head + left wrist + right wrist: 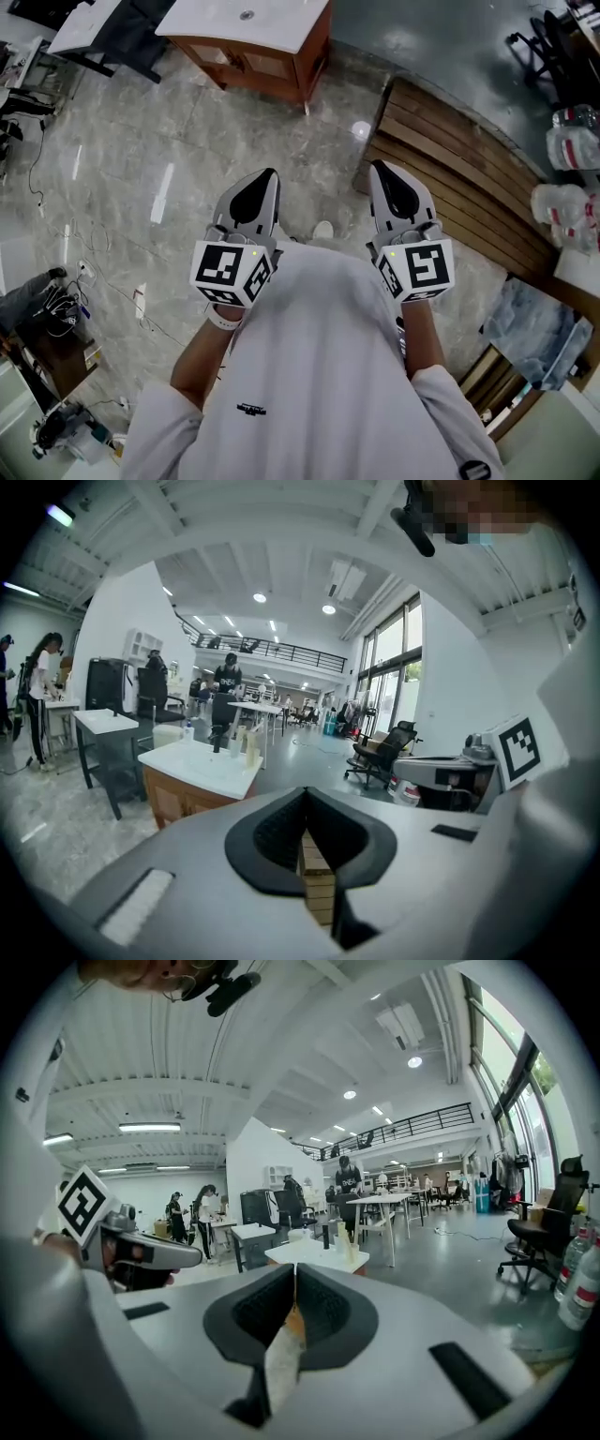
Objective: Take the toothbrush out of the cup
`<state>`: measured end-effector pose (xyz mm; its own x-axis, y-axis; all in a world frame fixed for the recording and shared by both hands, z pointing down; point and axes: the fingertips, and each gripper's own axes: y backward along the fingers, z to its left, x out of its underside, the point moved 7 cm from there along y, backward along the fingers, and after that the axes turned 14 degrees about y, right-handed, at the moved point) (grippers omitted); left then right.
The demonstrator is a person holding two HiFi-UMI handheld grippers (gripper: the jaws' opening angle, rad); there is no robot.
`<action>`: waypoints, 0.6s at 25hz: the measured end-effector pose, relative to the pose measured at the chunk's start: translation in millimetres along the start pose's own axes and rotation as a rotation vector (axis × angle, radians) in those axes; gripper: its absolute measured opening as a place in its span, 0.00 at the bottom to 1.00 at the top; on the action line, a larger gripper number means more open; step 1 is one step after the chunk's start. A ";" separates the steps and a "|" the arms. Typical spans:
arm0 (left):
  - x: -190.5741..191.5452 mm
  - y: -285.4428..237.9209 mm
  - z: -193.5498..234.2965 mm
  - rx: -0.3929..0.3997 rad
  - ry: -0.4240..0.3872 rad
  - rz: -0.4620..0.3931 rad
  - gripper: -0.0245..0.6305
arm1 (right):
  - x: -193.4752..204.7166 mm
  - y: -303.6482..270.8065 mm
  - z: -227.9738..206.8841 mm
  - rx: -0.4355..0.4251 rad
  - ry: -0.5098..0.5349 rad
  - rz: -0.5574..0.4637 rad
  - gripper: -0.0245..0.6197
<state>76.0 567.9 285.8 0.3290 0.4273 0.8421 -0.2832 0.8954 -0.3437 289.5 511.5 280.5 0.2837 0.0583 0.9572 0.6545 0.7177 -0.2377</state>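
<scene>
The left gripper (270, 173) and right gripper (377, 165) point away side by side over a grey stone floor (141, 150). A white-topped wooden cabinet (253, 61) stands far off, with wooden planks (459, 178) on the right.

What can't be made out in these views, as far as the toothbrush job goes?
- The toothbrush and cup cannot be identified in any view.
- Left gripper view: the objects standing on the white counter are too small to name.
- Right gripper view: the counter is tiny, and its base is hidden behind the shut right tool.
- Head view: the counter is cut off by the top edge, and the shirt hides the floor beneath.
</scene>
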 end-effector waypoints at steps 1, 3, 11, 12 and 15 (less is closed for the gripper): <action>0.4 -1.6 -2.1 -0.006 0.001 -0.005 0.05 | 2.0 0.0 -3.9 -0.006 0.002 -0.002 0.05; -0.2 -3.5 -4.3 -0.017 0.003 -0.011 0.05 | 6.2 -2.1 -8.9 -0.017 -0.001 0.003 0.05; -9.7 -27.0 14.9 -0.029 0.019 -0.007 0.05 | 4.3 -29.4 -13.6 -0.047 0.006 -0.001 0.05; -10.6 -35.1 19.5 -0.027 0.023 -0.007 0.05 | 5.1 -36.7 -15.9 -0.048 0.009 0.001 0.05; -18.7 -64.2 33.9 -0.018 0.029 -0.007 0.05 | 8.0 -64.3 -28.8 -0.046 0.016 0.013 0.05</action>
<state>57.5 498.3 306.3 0.3573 0.4241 0.8322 -0.2643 0.9005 -0.3454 269.8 445.9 298.7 0.3030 0.0560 0.9513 0.6824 0.6841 -0.2576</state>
